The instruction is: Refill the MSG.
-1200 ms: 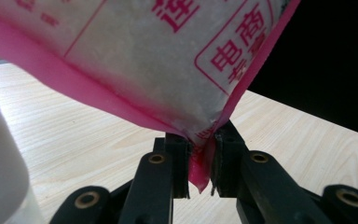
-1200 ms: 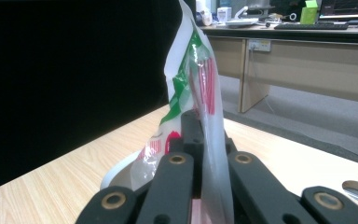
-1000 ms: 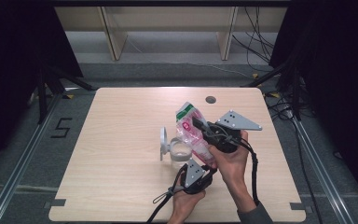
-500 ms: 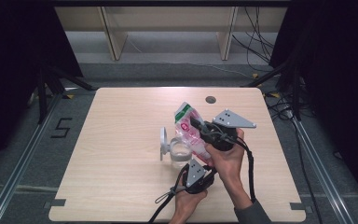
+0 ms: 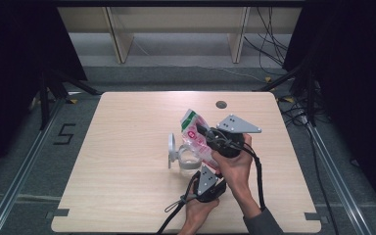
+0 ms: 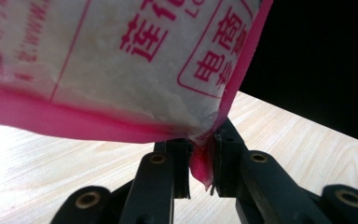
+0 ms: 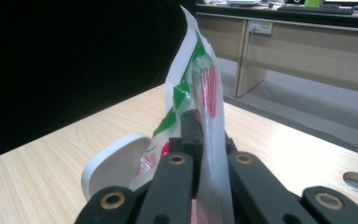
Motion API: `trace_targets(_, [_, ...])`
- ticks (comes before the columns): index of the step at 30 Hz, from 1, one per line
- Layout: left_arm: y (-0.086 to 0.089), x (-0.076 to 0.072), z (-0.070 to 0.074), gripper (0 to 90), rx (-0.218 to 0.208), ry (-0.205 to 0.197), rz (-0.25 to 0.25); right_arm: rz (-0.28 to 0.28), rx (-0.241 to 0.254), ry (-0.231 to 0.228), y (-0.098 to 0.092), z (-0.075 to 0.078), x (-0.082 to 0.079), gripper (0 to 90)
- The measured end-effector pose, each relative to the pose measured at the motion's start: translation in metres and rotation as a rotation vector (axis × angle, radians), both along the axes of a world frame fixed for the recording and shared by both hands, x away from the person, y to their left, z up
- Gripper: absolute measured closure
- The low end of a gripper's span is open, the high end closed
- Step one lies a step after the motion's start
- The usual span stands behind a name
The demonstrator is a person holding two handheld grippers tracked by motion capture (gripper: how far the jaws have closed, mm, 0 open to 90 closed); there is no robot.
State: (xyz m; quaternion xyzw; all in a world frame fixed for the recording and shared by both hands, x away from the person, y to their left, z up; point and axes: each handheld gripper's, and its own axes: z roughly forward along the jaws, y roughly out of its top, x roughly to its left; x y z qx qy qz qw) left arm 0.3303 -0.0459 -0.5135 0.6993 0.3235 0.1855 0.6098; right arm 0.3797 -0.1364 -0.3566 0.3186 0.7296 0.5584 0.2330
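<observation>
Dark curtains ring a wooden table (image 5: 127,161) with a cable hole (image 5: 221,104) at its far edge. Left of centre, a white lid (image 5: 171,150) stands on edge beside a clear jar (image 5: 189,159). Over the jar hangs a pink bag (image 5: 196,139), tilted, its green-and-white top pointing far-left. Nearer, the left gripper (image 6: 200,161) has its jaws pinching the bag's pink bottom corner. Farther right, the right gripper (image 7: 200,140) has its jaws pressed together on the bag's upper part. The step in hand seems to be lining the bag up over the jar for pouring. Next, the bag's mouth probably needs opening and aiming at the jar while both pinches hold.
</observation>
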Motion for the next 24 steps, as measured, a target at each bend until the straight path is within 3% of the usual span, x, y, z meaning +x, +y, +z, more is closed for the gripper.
trace_targets(6, [-0.002, 0.000, 0.001, 79.3, 0.016, -0.003, 0.000, -0.003, -0.015, -0.008, 0.001, -0.001, 0.001, 90.0])
trace_targets(7, [-0.003, 0.001, 0.000, 79.3, 0.000, -0.005, -0.007, 0.000, -0.021, -0.003, 0.001, -0.001, 0.000, 90.0])
trace_targets(14, [-0.008, 0.002, 0.001, 79.3, -0.008, -0.020, -0.016, -0.007, -0.037, -0.004, 0.004, -0.001, -0.001, 90.0])
trace_targets(17, [-0.008, 0.003, 0.001, 79.3, -0.001, -0.019, -0.018, -0.004, -0.029, 0.016, 0.004, 0.000, -0.001, 90.0])
trace_targets(24, [-0.011, 0.005, 0.002, 79.3, -0.018, -0.021, -0.020, -0.002, -0.041, -0.001, 0.006, -0.001, 0.000, 90.0])
